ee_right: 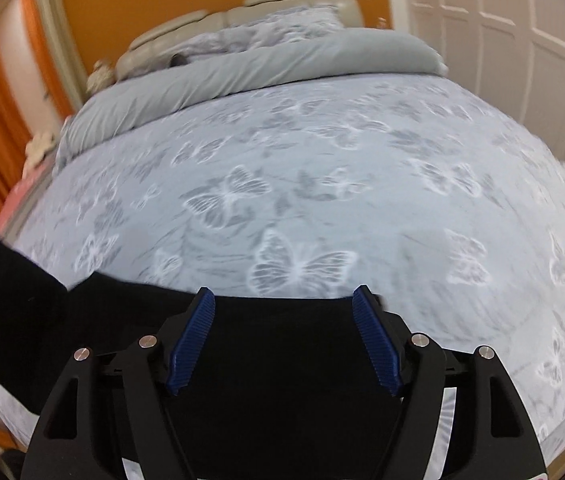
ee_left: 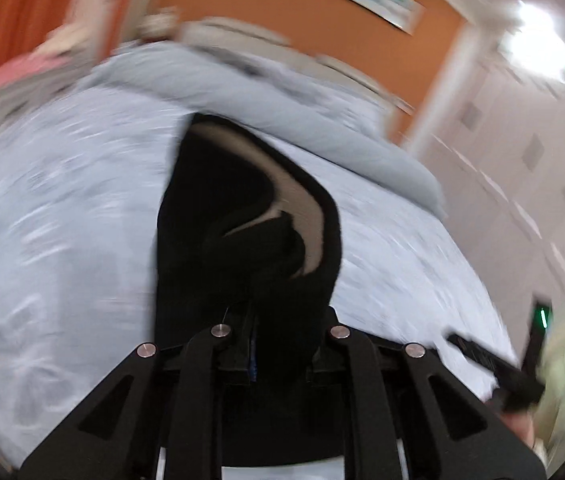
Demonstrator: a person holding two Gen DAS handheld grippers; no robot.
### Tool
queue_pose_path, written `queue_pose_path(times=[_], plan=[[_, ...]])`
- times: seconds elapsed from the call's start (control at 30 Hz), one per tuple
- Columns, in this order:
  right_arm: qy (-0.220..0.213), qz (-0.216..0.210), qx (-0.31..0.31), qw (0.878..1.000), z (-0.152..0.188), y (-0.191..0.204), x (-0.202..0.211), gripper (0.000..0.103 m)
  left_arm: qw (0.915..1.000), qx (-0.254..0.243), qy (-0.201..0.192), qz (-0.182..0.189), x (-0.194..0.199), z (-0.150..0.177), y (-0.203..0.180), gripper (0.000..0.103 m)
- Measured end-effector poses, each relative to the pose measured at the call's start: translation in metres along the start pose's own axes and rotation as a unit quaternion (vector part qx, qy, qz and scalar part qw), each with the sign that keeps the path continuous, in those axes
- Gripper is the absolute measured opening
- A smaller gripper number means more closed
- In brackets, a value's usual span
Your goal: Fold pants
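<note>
While the left wrist view is smeared by motion blur, the black pants [ee_left: 242, 216] can be made out in the middle of the frame, bunched between the narrowed jaws of the left claw [ee_left: 278, 328] and draped away over the bed [ee_left: 62, 200], a pale lining showing at the upper right of the cloth. The grip appears closed on the fabric. In the right wrist view, the right claw [ee_right: 284, 340] is seen wide, its blue ribbed pads [ee_right: 192, 344] apart above the pants [ee_right: 282, 380], which are spread across the lower centre and lower left of the frame; nothing is pinched. The butterfly-patterned bed fills the middle, with a grey duvet [ee_right: 242, 68] folded back at the top.
</note>
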State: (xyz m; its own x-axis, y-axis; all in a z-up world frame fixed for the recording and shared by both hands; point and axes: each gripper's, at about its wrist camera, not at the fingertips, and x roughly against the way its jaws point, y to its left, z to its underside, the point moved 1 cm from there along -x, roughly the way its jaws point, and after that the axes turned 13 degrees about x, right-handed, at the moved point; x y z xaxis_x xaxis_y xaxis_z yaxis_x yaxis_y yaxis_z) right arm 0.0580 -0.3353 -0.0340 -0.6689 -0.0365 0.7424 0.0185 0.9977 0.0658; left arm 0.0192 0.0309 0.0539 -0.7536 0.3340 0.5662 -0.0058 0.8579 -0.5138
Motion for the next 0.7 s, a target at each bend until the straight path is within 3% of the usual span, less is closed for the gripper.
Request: queue_pose_path(times=[0.03, 0.07, 0.1, 0.13, 0.17, 0.23, 0.3, 0.4, 0.5, 0.6, 0.63, 0.7], plan=[[0.000, 0.003, -0.011, 1.000, 0.002, -0.011, 0.002, 0.070, 0.9990, -0.034, 0.025, 0.012, -0.015, 0.021, -0.030, 0.020], [0.001, 0.005, -0.017, 1.000, 0.004, -0.019, 0.002, 0.070, 0.9971, -0.057, 0.046, 0.020, -0.028, 0.038, -0.046, 0.030], [0.007, 0.007, -0.027, 1.000, 0.007, -0.030, 0.001, 0.070, 0.9925, -0.087, 0.081, 0.025, -0.049, 0.064, -0.064, 0.061], [0.013, 0.008, -0.034, 0.999, 0.011, -0.038, 0.000, 0.070, 0.9894, -0.103, 0.101, 0.015, -0.061, 0.079, -0.070, 0.081], [0.019, 0.006, -0.041, 0.999, 0.015, -0.046, -0.002, 0.070, 0.9861, -0.116, 0.119, -0.004, -0.074, 0.100, -0.073, 0.094], [0.031, -0.012, -0.059, 0.998, 0.023, -0.060, -0.006, 0.070, 0.9832, -0.131, 0.125, -0.019, -0.080, 0.127, -0.071, 0.093], [0.033, -0.035, -0.068, 0.997, 0.027, -0.064, -0.007, 0.070, 0.9807, -0.138, 0.138, -0.007, -0.072, 0.133, -0.066, 0.093], [0.036, -0.077, -0.061, 0.995, 0.028, -0.056, -0.010, 0.074, 0.9851, -0.117, 0.122, 0.031, -0.036, 0.117, -0.052, 0.098], [0.043, -0.120, -0.040, 0.991, 0.026, -0.032, -0.016, 0.077, 0.9911, -0.089, 0.075, 0.065, -0.001, 0.089, -0.039, 0.098], [0.061, -0.162, -0.007, 0.985, 0.022, 0.007, -0.027, 0.079, 0.9972, -0.068, 0.019, 0.024, 0.012, 0.056, -0.018, 0.098], [0.071, -0.173, 0.007, 0.982, 0.022, 0.022, -0.034, 0.079, 0.9977, -0.064, -0.003, -0.022, 0.010, 0.046, -0.004, 0.098], [0.090, -0.176, 0.024, 0.980, 0.023, 0.044, -0.046, 0.079, 0.9907, -0.060, -0.037, -0.116, 0.003, 0.030, 0.022, 0.098]])
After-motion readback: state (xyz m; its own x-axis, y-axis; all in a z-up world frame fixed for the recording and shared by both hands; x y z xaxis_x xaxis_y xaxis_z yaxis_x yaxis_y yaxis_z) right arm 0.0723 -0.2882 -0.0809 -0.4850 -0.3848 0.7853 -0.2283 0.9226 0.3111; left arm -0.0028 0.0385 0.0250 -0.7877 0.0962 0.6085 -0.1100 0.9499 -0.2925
